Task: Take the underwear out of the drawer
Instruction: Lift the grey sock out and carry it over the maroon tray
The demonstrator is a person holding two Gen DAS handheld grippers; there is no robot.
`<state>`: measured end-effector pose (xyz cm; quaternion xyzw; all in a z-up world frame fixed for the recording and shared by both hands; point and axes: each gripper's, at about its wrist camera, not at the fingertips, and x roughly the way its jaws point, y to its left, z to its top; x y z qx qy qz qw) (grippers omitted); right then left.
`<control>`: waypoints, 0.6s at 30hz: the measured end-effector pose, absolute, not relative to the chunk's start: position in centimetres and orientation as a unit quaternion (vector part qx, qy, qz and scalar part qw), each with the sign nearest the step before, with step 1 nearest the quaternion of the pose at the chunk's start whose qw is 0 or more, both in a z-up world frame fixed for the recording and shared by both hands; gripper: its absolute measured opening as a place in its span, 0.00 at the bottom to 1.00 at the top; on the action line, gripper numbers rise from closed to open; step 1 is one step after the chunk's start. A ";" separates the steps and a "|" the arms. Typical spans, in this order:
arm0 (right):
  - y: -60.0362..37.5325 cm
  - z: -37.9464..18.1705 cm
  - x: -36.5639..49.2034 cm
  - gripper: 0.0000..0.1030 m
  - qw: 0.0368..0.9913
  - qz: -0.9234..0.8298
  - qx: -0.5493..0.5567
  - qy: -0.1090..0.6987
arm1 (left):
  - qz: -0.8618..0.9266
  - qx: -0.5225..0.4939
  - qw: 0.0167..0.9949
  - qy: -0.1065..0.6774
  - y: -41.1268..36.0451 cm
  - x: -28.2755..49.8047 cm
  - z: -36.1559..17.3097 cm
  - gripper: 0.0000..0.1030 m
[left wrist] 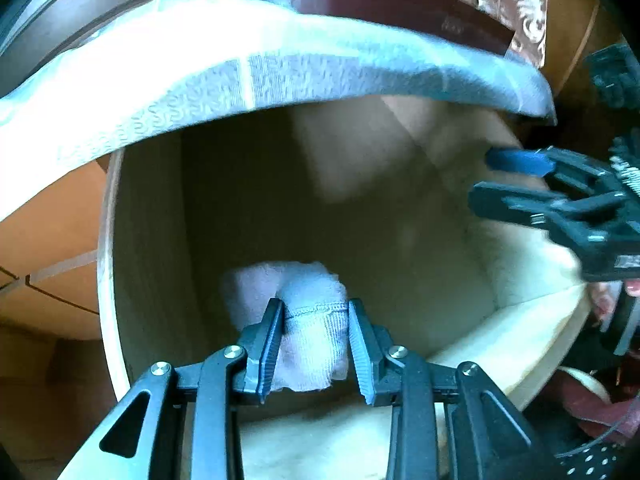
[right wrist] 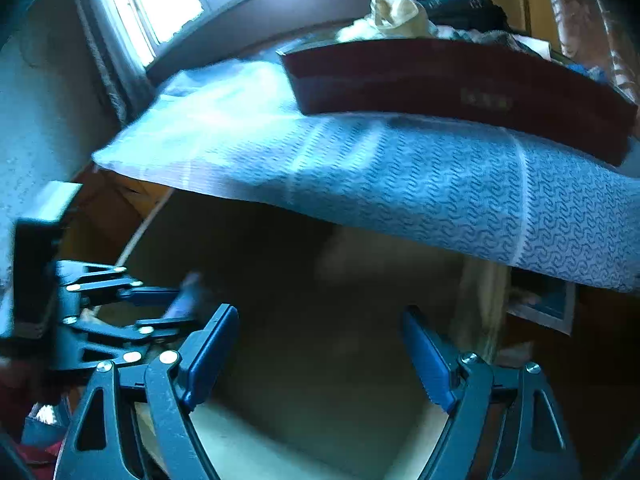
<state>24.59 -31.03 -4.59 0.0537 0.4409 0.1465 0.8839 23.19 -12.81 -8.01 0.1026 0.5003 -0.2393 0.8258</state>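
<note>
White underwear (left wrist: 310, 332) in left gripper (left wrist: 316, 348)

Open drawer (left wrist: 520, 344) below, near. Underwear (left wrist: 308, 320) sits between left gripper (left wrist: 316, 344) pads, above the drawer floor. Right gripper (left wrist: 500, 180) at right over drawer's far-right corner. Cloth (left wrist: 240, 80) overhangs drawer's far edge; box (right wrist: 460, 80) on cloth, clothes pile (right wrist: 400, 16) in box.

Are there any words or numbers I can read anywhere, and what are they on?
None can be read.
Dark red box: a pale mark on its side, too blurred to read in both views.
Patterned cloth: only squiggly shapes, no letters.
</note>
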 end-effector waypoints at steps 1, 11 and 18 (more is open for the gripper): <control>-31.0 -4.8 25.0 0.81 0.881 0.141 0.047 0.449 | -0.239 0.099 0.828 0.498 -12.5 23.2 -7.5 0.31; -28.6 -6.3 25.8 0.52 0.855 0.147 -0.056 0.493 | -0.273 0.083 0.857 0.429 -9.8 21.8 0.2 0.31; -28.6 -6.9 26.5 0.38 0.849 0.140 -0.067 0.506 | -0.292 0.099 0.879 0.363 -12.9 24.5 6.4 0.31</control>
